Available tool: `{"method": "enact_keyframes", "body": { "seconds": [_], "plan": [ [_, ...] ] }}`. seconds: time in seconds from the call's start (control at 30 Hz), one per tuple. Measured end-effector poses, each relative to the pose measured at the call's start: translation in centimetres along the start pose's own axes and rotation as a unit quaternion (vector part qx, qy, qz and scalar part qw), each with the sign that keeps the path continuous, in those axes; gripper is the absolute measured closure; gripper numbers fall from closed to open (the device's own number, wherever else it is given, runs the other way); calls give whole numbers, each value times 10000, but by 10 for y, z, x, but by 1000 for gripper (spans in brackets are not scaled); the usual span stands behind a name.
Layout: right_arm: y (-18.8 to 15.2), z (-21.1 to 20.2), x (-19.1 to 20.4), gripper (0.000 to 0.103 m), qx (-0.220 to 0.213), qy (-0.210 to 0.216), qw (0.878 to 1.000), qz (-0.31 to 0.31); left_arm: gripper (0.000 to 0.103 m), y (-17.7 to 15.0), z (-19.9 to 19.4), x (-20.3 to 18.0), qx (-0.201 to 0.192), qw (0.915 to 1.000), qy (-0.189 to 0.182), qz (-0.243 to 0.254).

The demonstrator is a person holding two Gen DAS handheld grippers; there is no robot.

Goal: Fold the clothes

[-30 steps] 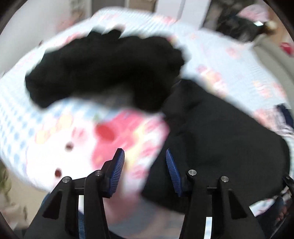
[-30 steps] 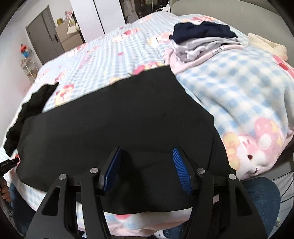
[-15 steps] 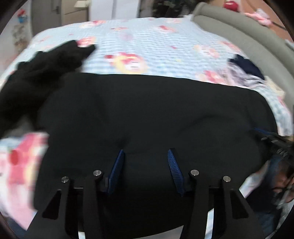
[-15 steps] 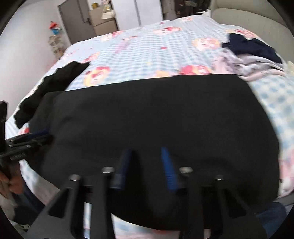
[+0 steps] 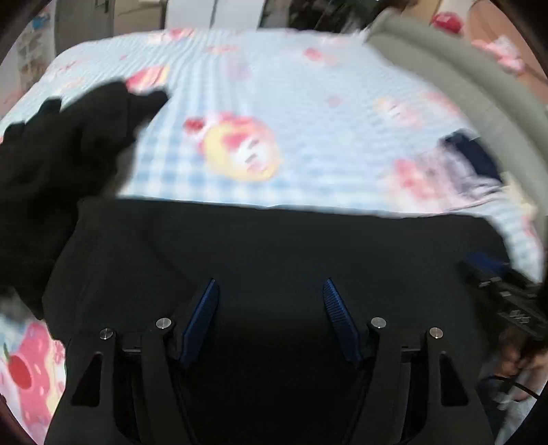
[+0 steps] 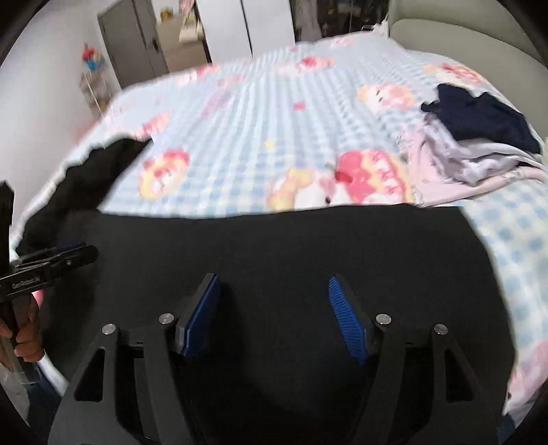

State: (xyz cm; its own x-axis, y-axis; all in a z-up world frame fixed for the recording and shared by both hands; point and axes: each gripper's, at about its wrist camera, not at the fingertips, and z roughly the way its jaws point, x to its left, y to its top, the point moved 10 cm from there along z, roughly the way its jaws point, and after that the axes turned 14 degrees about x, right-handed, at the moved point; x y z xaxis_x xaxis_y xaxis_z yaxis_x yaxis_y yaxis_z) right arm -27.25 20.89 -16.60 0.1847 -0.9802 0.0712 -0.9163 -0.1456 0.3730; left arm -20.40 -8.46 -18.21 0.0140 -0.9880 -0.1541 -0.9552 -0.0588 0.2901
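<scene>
A black garment [image 5: 274, 246] [image 6: 281, 246] lies spread flat across the near edge of the bed. My left gripper [image 5: 270, 291] hovers open over its near-left part, with nothing between the blue pads [image 5: 202, 318]. My right gripper [image 6: 273, 284] is open over the near-right part, also holding nothing. In the right wrist view the left gripper [image 6: 51, 263] shows at the left edge, held by a hand [image 6: 24, 328]. The right gripper [image 5: 496, 287] shows blurred at the right edge of the left wrist view.
A crumpled black cloth [image 5: 58, 154] [image 6: 85, 181] lies at the garment's far left. A pile of navy, grey and pink clothes [image 6: 479, 137] [image 5: 462, 171] sits at the far right. The checked blue bedspread [image 6: 257, 119] stretches beyond, with a grey headboard [image 5: 445, 75] and wardrobe doors [image 6: 246, 27].
The left wrist view has swung from the crumpled black cloth to face across the spread garment. The right gripper's fingers narrowed half a second ago and stand wide apart again now.
</scene>
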Motion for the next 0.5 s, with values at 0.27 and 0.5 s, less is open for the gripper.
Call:
{"method": "enact_keyframes", "body": {
  "seconds": [0.27,0.5],
  "plan": [
    [-10,-10,-80,47,-137,-583,9955,733,74,-5,-20,75,8,9961,467,-753],
    [-24,-57,-79,45,-446,218,9913,1219,48,-57,-77,-16,-776,9951,-313,-532]
  ]
}}
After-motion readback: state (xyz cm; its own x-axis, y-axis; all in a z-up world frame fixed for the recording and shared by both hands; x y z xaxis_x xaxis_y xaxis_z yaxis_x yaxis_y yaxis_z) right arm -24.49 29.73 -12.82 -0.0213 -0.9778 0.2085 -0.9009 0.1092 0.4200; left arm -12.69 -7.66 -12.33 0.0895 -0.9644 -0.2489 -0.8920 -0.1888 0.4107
